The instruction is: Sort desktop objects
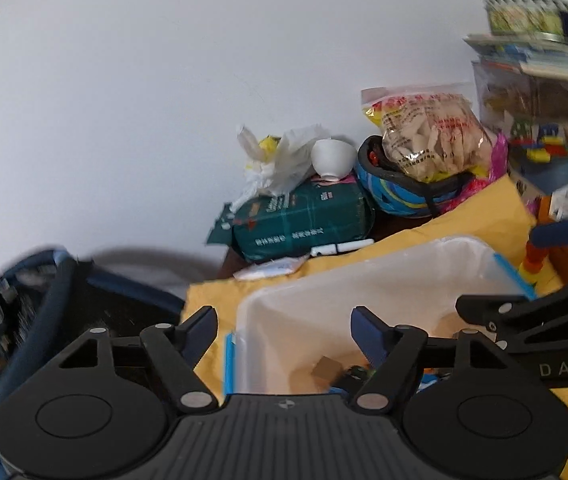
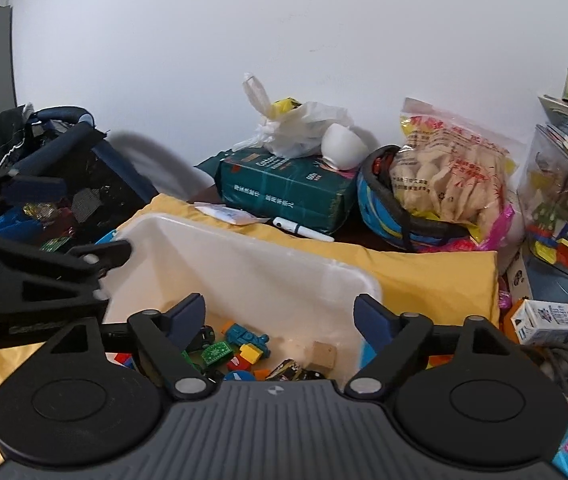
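**Both claws open over the toy bin**

Your left claw (image 1: 284, 332) sits w/ jaws spread wide, nothing between them, low centre of the left wrist view, above the translucent plastic bin (image 1: 363, 280). Your right claw (image 2: 280, 320) is just as wide apart and empty, low centre of the right wrist view, over the same bin (image 2: 244, 256).

Bin stands on a yellow cloth (image 2: 423, 276) covering the worktop. Inside, near the bottom of the right view: small toys incl. a blue robot figure (image 2: 246, 334), a green block (image 2: 216, 353), an orange brick (image 2: 252, 353) and a plain wooden cube (image 2: 323, 354). In the left view the cube (image 1: 325, 368) shows low in the bin; the rest is mostly hidden behind the claw.

Behind the bin, mid-frame: a dark green packet (image 2: 287, 188) w/ a white cup (image 2: 341, 148) tipped on top and a white plastic bag (image 2: 295, 128) beside the cup. A white marker (image 2: 303, 229) lies at the packet's foot. Right of that, a blue helmet (image 2: 383, 208) holds a bag of snacks (image 2: 451, 172). Far right: clear box of coloured blocks (image 2: 563, 216), small milk carton (image 2: 543, 318) lower down. Left edge: dark basket (image 2: 84, 184).
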A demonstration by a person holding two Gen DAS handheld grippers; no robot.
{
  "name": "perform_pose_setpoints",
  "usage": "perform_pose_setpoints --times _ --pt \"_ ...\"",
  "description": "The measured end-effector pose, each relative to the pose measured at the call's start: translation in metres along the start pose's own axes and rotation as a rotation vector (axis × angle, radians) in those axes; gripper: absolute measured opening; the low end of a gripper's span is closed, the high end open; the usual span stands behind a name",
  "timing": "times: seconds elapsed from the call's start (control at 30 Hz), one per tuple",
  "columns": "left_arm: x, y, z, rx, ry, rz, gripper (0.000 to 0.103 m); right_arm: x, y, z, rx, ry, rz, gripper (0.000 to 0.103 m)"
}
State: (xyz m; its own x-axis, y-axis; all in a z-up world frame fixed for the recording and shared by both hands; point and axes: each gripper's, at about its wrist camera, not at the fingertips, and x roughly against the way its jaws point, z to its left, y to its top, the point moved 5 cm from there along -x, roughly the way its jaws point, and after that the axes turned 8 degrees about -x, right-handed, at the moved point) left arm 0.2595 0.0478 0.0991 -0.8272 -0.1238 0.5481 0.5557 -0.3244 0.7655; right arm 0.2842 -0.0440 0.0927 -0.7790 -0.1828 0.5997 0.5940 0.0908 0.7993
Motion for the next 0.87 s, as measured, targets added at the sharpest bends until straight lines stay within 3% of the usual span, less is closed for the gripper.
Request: perform_pose_setpoints --times 0.17,0.33,0.47,0.7,0.87 --pt "-0.006 -0.004 0.003 0.014 -0.068 0.047 0.077 -0.005 0.002 -0.009 -0.022 -0.023 0.065 0.093" --pt "-0.013 -0.011 0.003 0.050 -0.074 0.101 0.077 -0.020 -0.003 -0.016 -0.081 -0.030 0.149 0.094" --pt "-0.020 -0.011 0.003 0.059 -0.104 0.135 0.077 -0.033 -0.007 -0.019 -0.068 -0.097 0.218 0.099" --pt "-0.025 -0.012 -0.006 0.035 -0.133 0.162 0.077 -0.040 -0.009 -0.020 -0.044 -0.118 0.267 0.101" --pt "-0.021 -0.011 -0.009 0.018 -0.120 0.137 0.077 -0.038 -0.009 -0.017 -0.043 -0.114 0.265 0.101"
